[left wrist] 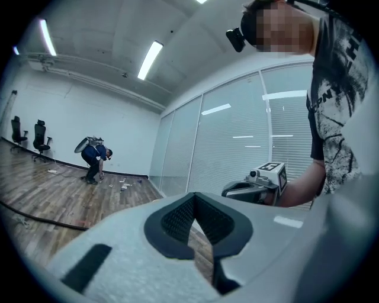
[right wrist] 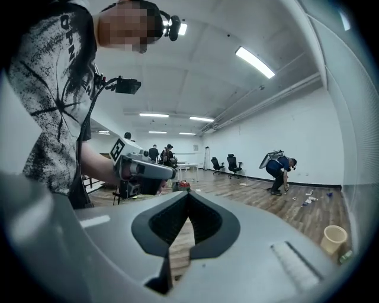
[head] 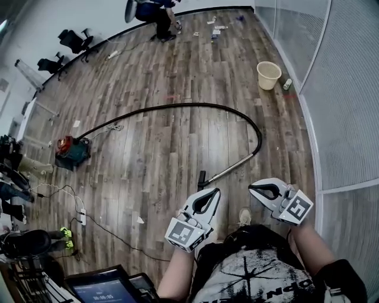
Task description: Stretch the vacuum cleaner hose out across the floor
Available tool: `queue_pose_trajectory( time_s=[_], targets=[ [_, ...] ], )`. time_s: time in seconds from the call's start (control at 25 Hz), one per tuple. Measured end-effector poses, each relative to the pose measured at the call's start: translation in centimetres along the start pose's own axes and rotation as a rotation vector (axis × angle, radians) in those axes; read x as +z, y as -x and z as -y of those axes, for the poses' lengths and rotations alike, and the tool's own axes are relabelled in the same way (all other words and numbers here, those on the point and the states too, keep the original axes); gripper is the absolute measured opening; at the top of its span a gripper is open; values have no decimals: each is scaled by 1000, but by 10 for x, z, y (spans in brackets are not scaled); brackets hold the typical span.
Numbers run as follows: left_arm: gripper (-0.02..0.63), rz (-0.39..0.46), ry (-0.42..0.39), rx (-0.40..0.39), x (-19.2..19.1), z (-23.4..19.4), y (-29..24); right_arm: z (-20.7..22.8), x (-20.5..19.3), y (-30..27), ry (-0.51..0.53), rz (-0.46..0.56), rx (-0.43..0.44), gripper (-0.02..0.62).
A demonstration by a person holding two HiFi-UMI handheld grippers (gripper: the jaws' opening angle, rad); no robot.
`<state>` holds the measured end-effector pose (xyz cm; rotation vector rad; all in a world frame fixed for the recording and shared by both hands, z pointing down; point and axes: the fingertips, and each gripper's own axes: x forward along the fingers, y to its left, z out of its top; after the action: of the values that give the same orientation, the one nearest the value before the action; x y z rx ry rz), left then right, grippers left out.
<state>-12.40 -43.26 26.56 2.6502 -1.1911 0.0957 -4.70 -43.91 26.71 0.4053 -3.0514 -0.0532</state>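
Running away ahead of both grippers, a wood-plank floor [head: 177, 71] fills a large room, with a ribbed glass partition [head: 349, 89] along the right gripper's outer side. The left gripper [head: 208, 200] and right gripper [head: 265, 190] hang side by side above the floor, each with its jaws pressed together on nothing. The vacuum cleaner hose [head: 177, 106] lies ahead of them. Its metal wand [head: 234, 165] ends close in front of the left gripper, and the black hose arcs away and round to the vacuum cleaner [head: 72, 151], well off to that gripper's outer side. A pale bucket [head: 268, 75] stands far ahead of the right gripper, near the partition. Office chairs [head: 74, 41] and a stooping person [head: 155, 15] are at the far end. Print on the shirt [head: 254, 272] is cut off and unreadable. Digits on a screen [head: 100, 291] behind the left gripper are too blurred to read.
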Motion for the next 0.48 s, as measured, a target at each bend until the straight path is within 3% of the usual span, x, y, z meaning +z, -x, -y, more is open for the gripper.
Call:
queue_pose_trajectory(
  time_s=[0.28,0.48],
  targets=[
    [0,-14,15,95,6,-34,-39,55,-26,-8,42,-75,101,6],
    [0,-22,31,130,3,-55,-45,70,-44,-25,22,-112,142,6]
  ],
)
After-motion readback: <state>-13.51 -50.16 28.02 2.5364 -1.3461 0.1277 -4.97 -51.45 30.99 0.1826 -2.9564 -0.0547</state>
